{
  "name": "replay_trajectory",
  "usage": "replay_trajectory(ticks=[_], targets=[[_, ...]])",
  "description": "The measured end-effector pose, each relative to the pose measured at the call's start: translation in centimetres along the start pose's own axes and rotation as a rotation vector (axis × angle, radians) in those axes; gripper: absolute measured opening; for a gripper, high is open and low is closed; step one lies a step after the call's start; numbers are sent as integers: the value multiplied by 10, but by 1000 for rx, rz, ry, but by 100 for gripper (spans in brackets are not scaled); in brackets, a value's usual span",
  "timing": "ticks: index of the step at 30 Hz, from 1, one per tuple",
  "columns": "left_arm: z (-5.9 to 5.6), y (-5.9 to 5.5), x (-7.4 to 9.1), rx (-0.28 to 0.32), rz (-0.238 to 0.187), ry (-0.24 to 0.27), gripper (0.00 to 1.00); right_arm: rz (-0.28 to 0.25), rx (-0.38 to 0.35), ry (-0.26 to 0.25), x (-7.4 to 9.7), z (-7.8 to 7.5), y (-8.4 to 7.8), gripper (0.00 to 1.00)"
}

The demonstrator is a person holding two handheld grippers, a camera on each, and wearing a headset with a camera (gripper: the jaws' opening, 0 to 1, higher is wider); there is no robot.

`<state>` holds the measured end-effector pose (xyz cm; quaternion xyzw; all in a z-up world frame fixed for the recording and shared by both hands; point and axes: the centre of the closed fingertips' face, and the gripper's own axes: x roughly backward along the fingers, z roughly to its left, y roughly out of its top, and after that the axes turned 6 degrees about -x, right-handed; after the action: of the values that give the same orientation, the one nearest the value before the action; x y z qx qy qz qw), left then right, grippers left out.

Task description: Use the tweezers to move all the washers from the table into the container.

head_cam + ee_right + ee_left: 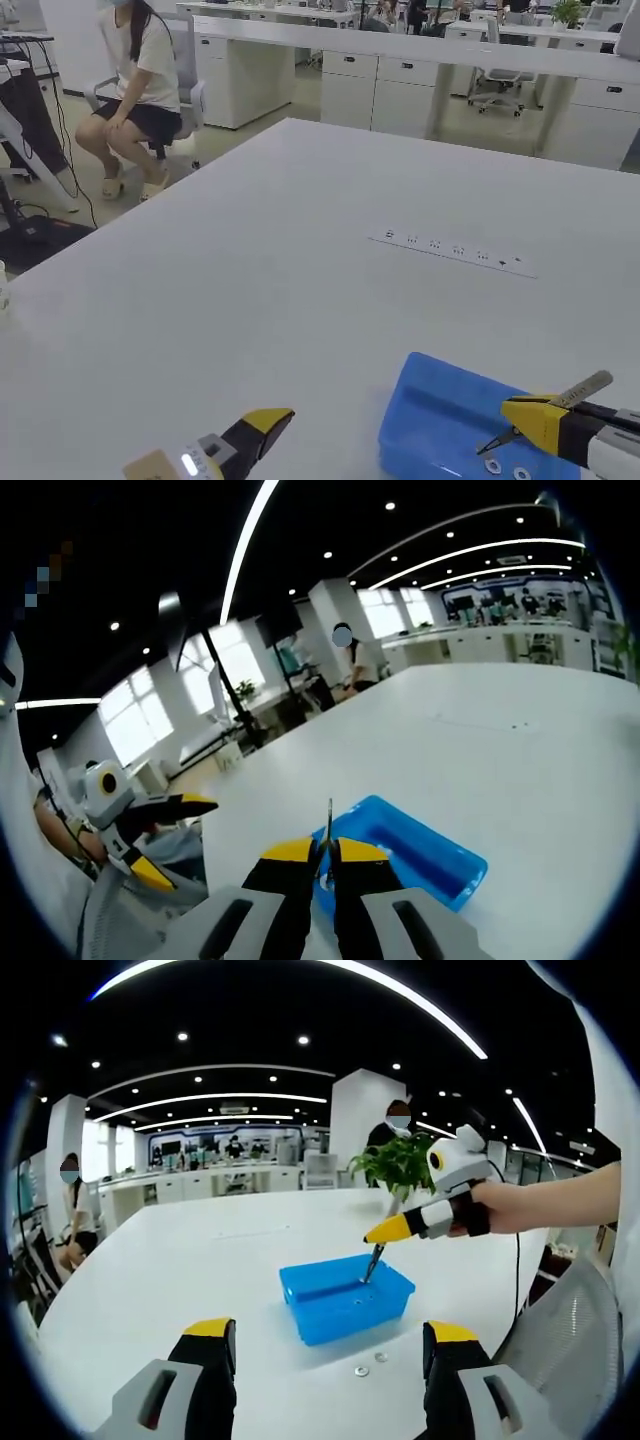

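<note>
**Head view:** R gripper (535, 425) pinches the tweezers (585, 388) tight, tips angled down into the blue container (440, 400), prob. to drop a washer there. Two washers (493, 465) already lie inside, near the tips. L gripper (265, 425) hangs low beside the container, off the work.

**Left gripper view:** its own jaws stand wide apart w/ nothing between. Two loose washers (361, 1370) sit on the table (200, 1260) just in front of the container, so the job isn't done. Can't tell if the tweezer tips grip a washer.

**Right gripper view:** jaws pressed together on the tweezers, shaft upright between them, aimed over the container's near edge.
</note>
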<state>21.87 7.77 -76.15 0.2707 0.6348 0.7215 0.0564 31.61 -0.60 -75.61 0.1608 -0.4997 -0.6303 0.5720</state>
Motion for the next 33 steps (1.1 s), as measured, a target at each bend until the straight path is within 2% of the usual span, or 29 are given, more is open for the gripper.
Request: replay_trajectory(ticks=[14,21,28,33], targets=[[0,0,0,3,0,-4,77,55,-18,-45,-17,-25,-9,3],[1,4,1,22,-30,-2,78,77,-34,-60,-27,-34,-14,3],[1,5,2,29,-36,0,78,115,-33,-86,-35,-49,-25,3],[1,5,2,31,-38,2,78,129,-27,-92,-37,-54,-28,3]])
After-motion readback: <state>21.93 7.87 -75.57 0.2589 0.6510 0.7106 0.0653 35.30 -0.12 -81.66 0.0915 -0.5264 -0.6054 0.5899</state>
